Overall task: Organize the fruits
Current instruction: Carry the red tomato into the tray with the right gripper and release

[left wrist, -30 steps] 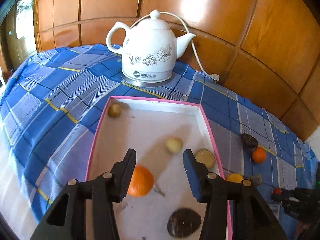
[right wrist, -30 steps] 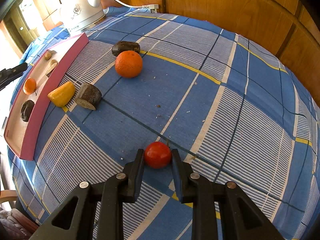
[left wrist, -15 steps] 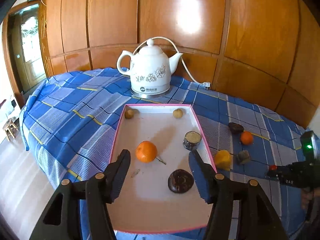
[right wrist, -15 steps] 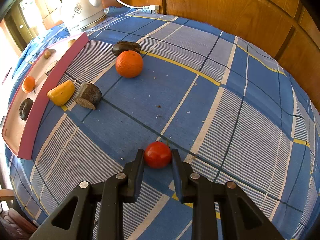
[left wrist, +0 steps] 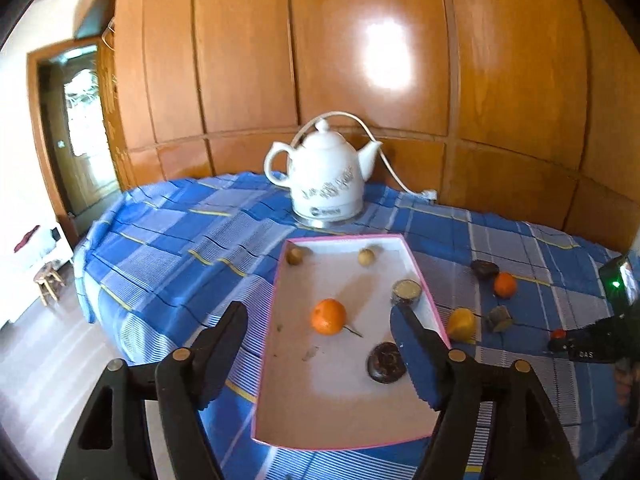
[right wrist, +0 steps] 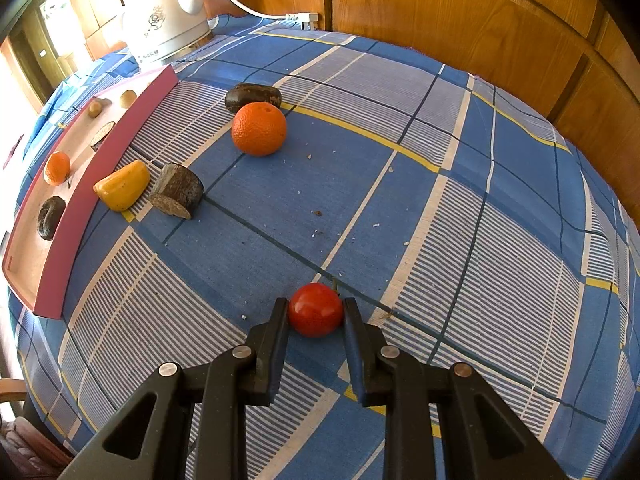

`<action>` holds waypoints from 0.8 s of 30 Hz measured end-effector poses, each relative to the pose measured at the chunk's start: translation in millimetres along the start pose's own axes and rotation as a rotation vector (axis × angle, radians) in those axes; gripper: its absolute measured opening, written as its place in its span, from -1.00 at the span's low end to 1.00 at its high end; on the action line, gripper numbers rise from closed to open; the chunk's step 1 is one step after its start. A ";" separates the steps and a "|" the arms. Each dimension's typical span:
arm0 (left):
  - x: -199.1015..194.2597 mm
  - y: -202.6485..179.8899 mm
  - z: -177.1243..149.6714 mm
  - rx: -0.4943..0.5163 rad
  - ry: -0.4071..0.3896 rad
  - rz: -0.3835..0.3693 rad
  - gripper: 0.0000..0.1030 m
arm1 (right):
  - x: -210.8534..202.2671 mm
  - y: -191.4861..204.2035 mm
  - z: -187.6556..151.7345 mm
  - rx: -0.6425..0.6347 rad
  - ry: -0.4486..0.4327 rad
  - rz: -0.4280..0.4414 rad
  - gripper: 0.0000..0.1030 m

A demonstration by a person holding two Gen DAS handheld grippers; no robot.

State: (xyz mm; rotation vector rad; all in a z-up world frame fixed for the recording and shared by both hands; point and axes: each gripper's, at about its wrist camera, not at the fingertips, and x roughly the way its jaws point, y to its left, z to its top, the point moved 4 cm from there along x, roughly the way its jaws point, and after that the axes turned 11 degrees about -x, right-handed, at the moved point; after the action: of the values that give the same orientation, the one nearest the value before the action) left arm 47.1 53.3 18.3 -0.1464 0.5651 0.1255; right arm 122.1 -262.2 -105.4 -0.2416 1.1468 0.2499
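Fruit in the right tongs: small round red tomato-like fruit (right wrist: pixel 315 309) sits on the blue checked cloth of the surface (right wrist: pixel 460 184), pressed between both fingers of the right tongs (right wrist: pixel 316 312), which are clamped on it.
Left tongs: black left tongs (left wrist: pixel 320 328) hang above the near end of the tray, fingers wide apart, nothing between them.
Tray: shallow pink-rimmed white cardboard tray (left wrist: pixel 280 446) lies along the left part of the surface, in front of the kettle.
Inside the tray: small orange mandarin (left wrist: pixel 328 316) near the middle; flat dark brown round fruit (left wrist: pixel 386 367) toward the near right side; cut dark cylinder with a pale face (left wrist: pixel 406 292) against the right wall; two small tan round fruits (left wrist: pixel 366 257) at the far end.
Outside the tray: yellow pear-shaped fruit (right wrist: pixel 122 185) just beside the tray's right wall; cut dark brown stub (right wrist: pixel 177 191) touching or nearly touching it; large orange (right wrist: pixel 259 128) farther back, with a dark oval fruit (right wrist: pixel 252 97) right behind it.
Far edge: white ceramic electric kettle with floral print (left wrist: pixel 324 184) stands on its base, cord running to the wooden panelled wall (left wrist: pixel 360 60).
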 end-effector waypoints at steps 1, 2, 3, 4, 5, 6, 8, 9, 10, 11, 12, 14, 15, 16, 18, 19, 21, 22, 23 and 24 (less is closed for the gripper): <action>-1.9 2.0 1.3 0.001 -0.012 0.014 0.47 | -0.1 -0.2 0.0 0.002 -0.002 0.000 -0.49; -3.0 3.8 2.0 0.001 -0.020 0.026 0.49 | -0.5 -0.3 -0.1 0.003 -0.003 0.001 -0.49; -3.8 5.9 2.9 -0.001 -0.027 0.036 0.50 | -0.6 -0.3 -0.1 0.005 -0.004 -0.001 -0.49; -4.7 7.9 3.9 -0.006 -0.032 0.041 0.51 | -0.9 -0.4 -0.3 0.006 -0.005 -0.002 -0.49; -5.2 9.0 4.4 -0.009 -0.035 0.043 0.51 | -1.1 -0.3 0.0 0.005 -0.007 -0.006 -0.49; -5.5 10.3 5.2 -0.011 -0.038 0.047 0.51 | -1.3 0.1 0.2 0.003 -0.008 -0.010 -0.50; -7.2 12.9 6.2 -0.015 -0.043 0.052 0.51 | -2.7 0.8 2.0 0.008 -0.010 -0.011 -0.50; -8.1 14.0 6.3 -0.017 -0.043 0.051 0.51 | -4.8 2.3 4.4 0.010 -0.017 -0.007 -0.50; -8.4 15.2 6.2 -0.018 -0.043 0.051 0.51 | -7.7 4.8 6.9 0.008 -0.027 -0.004 -0.50; -8.6 15.6 5.6 -0.017 -0.043 0.050 0.51 | -12.1 8.5 10.6 0.007 -0.043 0.004 -0.50; -8.5 15.9 4.7 -0.013 -0.039 0.047 0.51 | -17.2 13.5 15.0 0.008 -0.063 0.021 -0.50; -8.0 15.4 2.3 -0.009 -0.029 0.035 0.51 | -25.4 26.7 24.5 0.002 -0.097 0.058 -0.50; -7.8 14.9 1.2 -0.010 -0.025 0.023 0.51 | -28.7 36.5 30.4 -0.013 -0.111 0.079 -0.50; -7.7 13.9 -0.6 -0.007 -0.020 0.015 0.51 | -31.2 45.8 35.9 -0.029 -0.122 0.096 -0.50; -7.4 10.5 -4.7 0.001 -0.009 0.003 0.51 | -35.6 69.9 50.8 -0.066 -0.145 0.136 -0.50; -7.6 9.1 -6.6 0.002 -0.005 -0.005 0.51 | -37.3 82.9 59.3 -0.084 -0.157 0.158 -0.50; -7.7 6.4 -9.9 0.009 0.002 -0.019 0.51 | -39.4 104.9 73.5 -0.111 -0.173 0.196 -0.50; -7.5 5.3 -11.5 0.013 0.007 -0.024 0.51 | -39.9 117.7 82.6 -0.129 -0.180 0.214 -0.50; -7.3 4.2 -12.9 0.015 0.013 -0.031 0.51 | -39.1 128.7 85.5 -0.141 -0.185 0.219 -0.50; -7.4 3.5 -13.7 0.015 0.016 -0.036 0.51 | -37.8 141.2 93.0 -0.156 -0.188 0.229 -0.50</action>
State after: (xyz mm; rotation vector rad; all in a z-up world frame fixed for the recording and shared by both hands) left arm 33.2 53.8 10.5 -0.1426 0.5789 0.0852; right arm 143.1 -102.0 -42.8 -0.2191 0.9691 0.5546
